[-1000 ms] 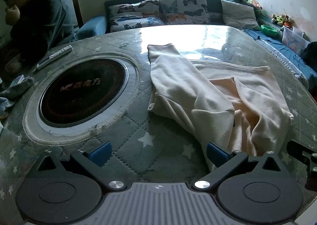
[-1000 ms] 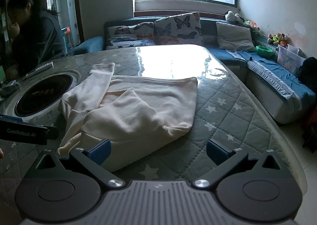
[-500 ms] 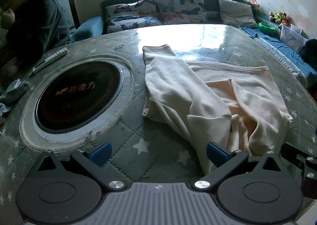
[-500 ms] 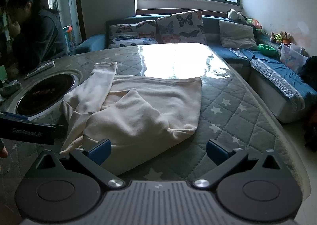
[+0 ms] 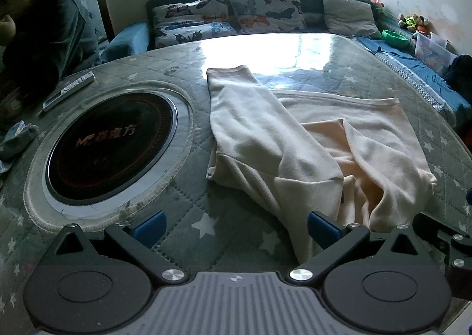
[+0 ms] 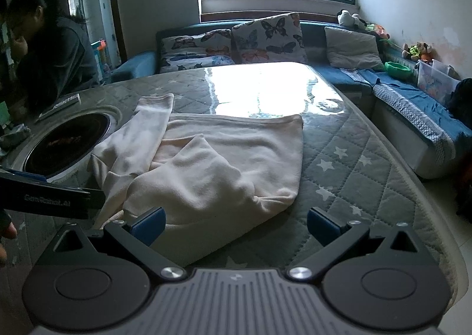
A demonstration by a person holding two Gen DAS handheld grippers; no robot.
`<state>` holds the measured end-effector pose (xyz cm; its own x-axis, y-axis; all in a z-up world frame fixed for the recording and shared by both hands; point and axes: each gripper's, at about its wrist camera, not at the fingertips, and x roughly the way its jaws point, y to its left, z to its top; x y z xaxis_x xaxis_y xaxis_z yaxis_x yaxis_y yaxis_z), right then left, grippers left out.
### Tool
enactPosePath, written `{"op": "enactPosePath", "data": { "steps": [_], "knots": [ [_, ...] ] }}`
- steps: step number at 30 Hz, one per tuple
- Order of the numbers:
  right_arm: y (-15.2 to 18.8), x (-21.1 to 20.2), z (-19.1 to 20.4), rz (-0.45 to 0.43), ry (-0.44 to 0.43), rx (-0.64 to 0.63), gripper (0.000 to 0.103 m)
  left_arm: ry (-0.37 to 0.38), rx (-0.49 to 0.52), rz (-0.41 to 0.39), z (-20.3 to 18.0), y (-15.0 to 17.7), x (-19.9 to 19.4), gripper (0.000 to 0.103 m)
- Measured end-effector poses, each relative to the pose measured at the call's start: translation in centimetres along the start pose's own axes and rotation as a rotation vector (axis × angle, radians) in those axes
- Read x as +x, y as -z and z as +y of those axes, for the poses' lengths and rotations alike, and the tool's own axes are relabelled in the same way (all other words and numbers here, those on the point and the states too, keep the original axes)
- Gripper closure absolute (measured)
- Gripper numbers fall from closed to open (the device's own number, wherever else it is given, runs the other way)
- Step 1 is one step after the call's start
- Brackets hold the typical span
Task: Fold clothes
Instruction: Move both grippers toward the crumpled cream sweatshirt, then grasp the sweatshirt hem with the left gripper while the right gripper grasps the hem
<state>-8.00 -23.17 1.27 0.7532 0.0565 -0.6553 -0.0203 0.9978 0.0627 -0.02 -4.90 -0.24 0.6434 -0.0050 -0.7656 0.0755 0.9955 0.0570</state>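
**Both grippers eased in toward the cream top; nothing gripped**

Over the last sec the left gripper [image 5: 234, 224] crept fwd and slightly left: the induction hob [image 5: 110, 147] and the sweatshirt [image 5: 295, 152] sat larger in its view than a sec before. The right gripper [image 6: 234, 221] also moved a bit, its view rising w/ more window shown. The garment itself hadn't shifted; same lie in all frames.

The cream sweatshirt lay on the quilted star-print tablecloth [image 5: 206, 225], just right of the hob: one sleeve [image 5: 236, 104] stretched toward the far side, the other sleeve [image 6: 206, 169] thrown across the body, hem [image 6: 236, 121] away from the cameras. Rumpled, not a tidy fold.

Fingers on both grippers stood wide apart, holding nothing. The left's blue right pad [image 5: 323, 230] sat close to the near cloth edge; contact unclear.

Judgement: a partly gathered state, fits mid-fold or a re-approach; grippers looked to be lining up on the near edge.
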Motion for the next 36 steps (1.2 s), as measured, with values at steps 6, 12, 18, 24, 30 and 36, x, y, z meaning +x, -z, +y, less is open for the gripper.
{"op": "enactPosePath", "data": {
  "steps": [6,12,18,24,30,36],
  "knots": [
    [-0.3,0.4,0.0,0.001,-0.005,0.002,0.000,0.000,0.004,-0.002,0.0,-0.3,0.1,0.000],
    [-0.8,0.7,-0.1,-0.002,-0.012,0.003,0.001,0.001,0.022,-0.013,-0.3,-0.9,0.3,0.000],
    [-1.6,1.4,-0.4,-0.004,-0.022,-0.003,0.006,0.009,0.043,-0.028,-0.6,-1.7,0.5,0.000],
    [-2.6,2.3,-0.8,-0.006,-0.038,-0.012,0.008,0.009,0.045,-0.040,-0.5,-3.7,1.6,0.000],
    [-4.0,3.8,-1.0,0.005,-0.068,-0.022,0.017,0.006,0.043,-0.050,-0.3,-5.8,2.8,0.000],
    [-5.3,5.7,-0.9,0.024,-0.105,-0.041,0.029,0.029,0.023,-0.020,0.0,-8.8,5.4,0.001]
  ]
}}
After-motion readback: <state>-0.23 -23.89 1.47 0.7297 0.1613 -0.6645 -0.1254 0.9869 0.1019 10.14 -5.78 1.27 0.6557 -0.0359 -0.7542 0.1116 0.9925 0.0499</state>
